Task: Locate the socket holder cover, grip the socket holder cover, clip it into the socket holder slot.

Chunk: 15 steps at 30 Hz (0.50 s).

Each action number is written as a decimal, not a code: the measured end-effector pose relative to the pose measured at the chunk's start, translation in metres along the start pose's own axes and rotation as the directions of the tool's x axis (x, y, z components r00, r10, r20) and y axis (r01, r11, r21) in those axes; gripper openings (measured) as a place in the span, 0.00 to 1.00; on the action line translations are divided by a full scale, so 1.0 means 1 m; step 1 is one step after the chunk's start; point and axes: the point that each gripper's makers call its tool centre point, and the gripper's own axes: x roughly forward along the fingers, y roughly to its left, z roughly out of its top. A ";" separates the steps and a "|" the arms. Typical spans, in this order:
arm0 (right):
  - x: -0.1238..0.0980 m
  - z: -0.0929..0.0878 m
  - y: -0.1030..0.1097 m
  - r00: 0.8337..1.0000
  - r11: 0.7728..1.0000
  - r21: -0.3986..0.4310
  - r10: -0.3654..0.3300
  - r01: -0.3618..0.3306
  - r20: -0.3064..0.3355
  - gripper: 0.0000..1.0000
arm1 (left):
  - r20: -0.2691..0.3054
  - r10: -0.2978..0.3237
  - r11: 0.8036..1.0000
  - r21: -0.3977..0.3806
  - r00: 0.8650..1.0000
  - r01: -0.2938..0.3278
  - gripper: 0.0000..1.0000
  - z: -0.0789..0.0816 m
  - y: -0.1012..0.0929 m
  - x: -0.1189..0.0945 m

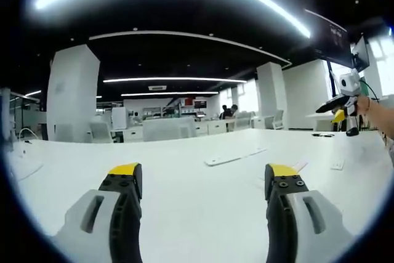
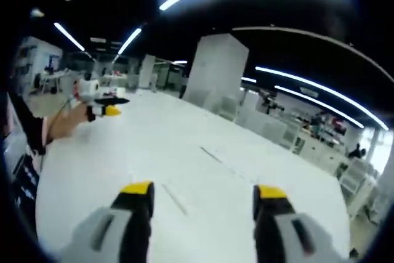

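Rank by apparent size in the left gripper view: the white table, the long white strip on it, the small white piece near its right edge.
1. White table.
2. Long white strip.
3. Small white piece.
The strip lies farther away, so its lead is apparent only.

I am looking across a large open-plan office: a broad white counter (image 1: pixel 184 207), rows of white desks and office chairs (image 1: pixel 160 129), square white pillars (image 1: pixel 72 90), long ceiling strip lights (image 1: pixel 172 80), and seated people (image 1: pixel 229 113) far back.
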 end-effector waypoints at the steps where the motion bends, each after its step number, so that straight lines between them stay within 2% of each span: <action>1: 0.002 -0.001 0.002 1.000 1.000 -0.009 0.016 -0.016 -0.012 0.67 | -0.001 0.000 1.000 0.000 1.000 0.000 0.80 0.000 0.000 0.000; 5: 0.009 -0.008 0.016 0.995 0.995 -0.046 0.081 -0.084 -0.057 0.68 | -0.004 0.001 1.000 -0.001 1.000 -0.001 0.80 -0.001 0.000 0.000; 9: 0.015 -0.015 0.021 0.989 0.991 -0.076 0.103 -0.111 -0.101 0.68 | 0.001 0.003 1.000 -0.002 1.000 -0.003 0.80 0.000 0.000 0.000; 15: 0.018 -0.017 0.025 0.981 0.983 -0.095 0.142 -0.155 -0.135 0.68 | 0.000 0.003 1.000 0.001 1.000 -0.003 0.80 0.000 0.000 0.001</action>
